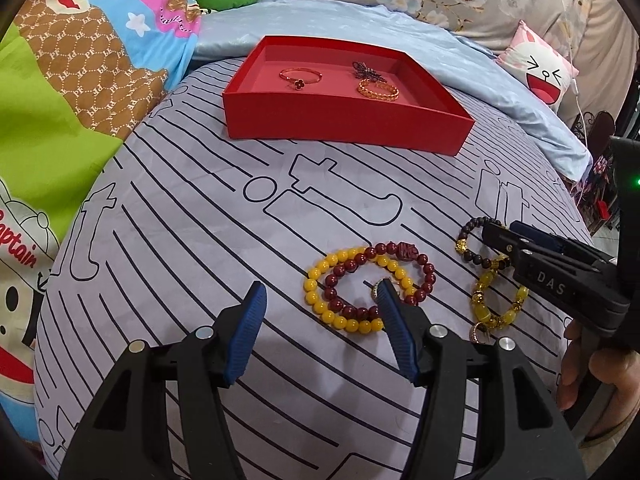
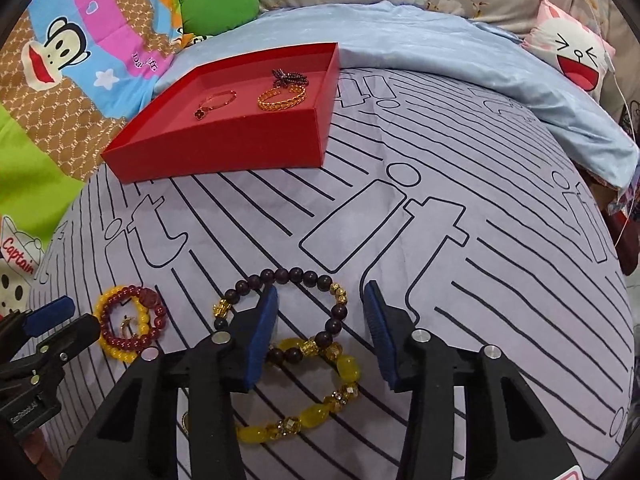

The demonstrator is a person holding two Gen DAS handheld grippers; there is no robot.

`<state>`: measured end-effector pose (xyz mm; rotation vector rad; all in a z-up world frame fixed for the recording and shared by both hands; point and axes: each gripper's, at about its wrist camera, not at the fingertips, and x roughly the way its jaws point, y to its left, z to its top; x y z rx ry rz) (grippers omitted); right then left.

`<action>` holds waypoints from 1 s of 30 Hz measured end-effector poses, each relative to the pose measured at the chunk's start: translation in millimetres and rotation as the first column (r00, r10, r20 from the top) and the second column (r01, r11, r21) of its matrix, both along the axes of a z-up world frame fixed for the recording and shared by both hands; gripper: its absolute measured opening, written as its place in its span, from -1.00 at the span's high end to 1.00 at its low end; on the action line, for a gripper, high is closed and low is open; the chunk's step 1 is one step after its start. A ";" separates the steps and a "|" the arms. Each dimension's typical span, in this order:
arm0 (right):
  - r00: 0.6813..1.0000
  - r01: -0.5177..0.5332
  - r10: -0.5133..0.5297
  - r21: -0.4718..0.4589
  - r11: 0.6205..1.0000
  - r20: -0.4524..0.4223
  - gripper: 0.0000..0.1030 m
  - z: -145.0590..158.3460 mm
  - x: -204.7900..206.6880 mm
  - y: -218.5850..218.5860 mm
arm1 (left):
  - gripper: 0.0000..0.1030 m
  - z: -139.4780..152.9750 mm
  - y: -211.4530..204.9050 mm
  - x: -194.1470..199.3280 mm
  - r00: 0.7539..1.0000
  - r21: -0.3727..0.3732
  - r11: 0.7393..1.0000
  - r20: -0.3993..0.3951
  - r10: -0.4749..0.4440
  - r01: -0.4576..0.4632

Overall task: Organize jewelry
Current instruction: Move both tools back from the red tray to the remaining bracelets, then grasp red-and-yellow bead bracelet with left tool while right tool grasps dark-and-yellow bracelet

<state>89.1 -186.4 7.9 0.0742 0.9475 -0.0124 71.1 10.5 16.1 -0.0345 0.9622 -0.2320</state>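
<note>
My left gripper (image 1: 320, 286) hangs open over two overlapping bracelets on the striped sheet: a yellow bead bracelet (image 1: 316, 304) and a dark red bead bracelet (image 1: 406, 251). Its right finger sits over the red loop's centre and its left finger stands outside both. My right gripper (image 2: 322, 289) is also open, low over a dark brown bead bracelet (image 2: 296, 273). Its left finger is inside that loop and its right finger outside, pads apart from the beads. A yellow stone bracelet (image 2: 346, 366) overlaps the brown one. The red tray (image 1: 340, 120) lies farther back.
The tray holds a gold bangle with a red clover (image 1: 300, 76), a gold chain bracelet (image 1: 378, 89) and a dark beaded piece (image 1: 366, 69). A folded light blue sheet (image 2: 440, 52) lies behind it. Cartoon quilts (image 1: 60, 100) lie at the left and a pink pillow (image 1: 536, 68) at the right.
</note>
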 end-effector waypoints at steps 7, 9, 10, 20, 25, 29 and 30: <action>1.000 0.006 -0.006 -0.011 1.000 0.002 0.74 -1.0 -2.8 -0.2 | -0.06 -0.8 -2.6 2.7 1.000 -0.003 1.000 0.002 -0.011 0.011; 1.000 0.007 -0.007 -0.001 1.000 -0.001 0.81 -1.0 -4.3 -1.8 | -0.06 -0.6 -4.1 3.6 1.000 -0.004 1.000 0.003 -0.017 0.017; 1.000 0.009 -0.009 0.006 1.000 -0.003 0.85 -0.8 -5.6 -2.6 | -0.06 -0.1 -5.1 3.7 1.000 -0.003 1.000 0.006 -0.021 0.021; 0.999 0.033 -0.032 0.077 0.996 -0.019 0.85 0.6 -17.8 -13.5 | 0.03 -1.8 -29.0 19.6 0.994 0.025 0.994 0.028 -0.107 0.106; 0.999 0.037 -0.035 0.094 0.995 -0.025 0.85 -0.2 -18.2 -16.1 | 0.24 -11.8 -37.0 27.2 0.988 0.040 0.988 0.012 -0.152 0.152; 0.999 0.035 -0.033 0.100 0.994 -0.025 0.85 -0.3 -17.9 -15.7 | 0.51 -12.2 -38.0 25.4 0.985 0.009 0.985 0.000 -0.173 0.173; 0.999 0.034 -0.031 0.101 0.994 -0.024 0.85 -0.4 -17.8 -15.3 | 0.55 -12.7 -38.3 24.4 0.985 -0.001 0.985 -0.004 -0.175 0.175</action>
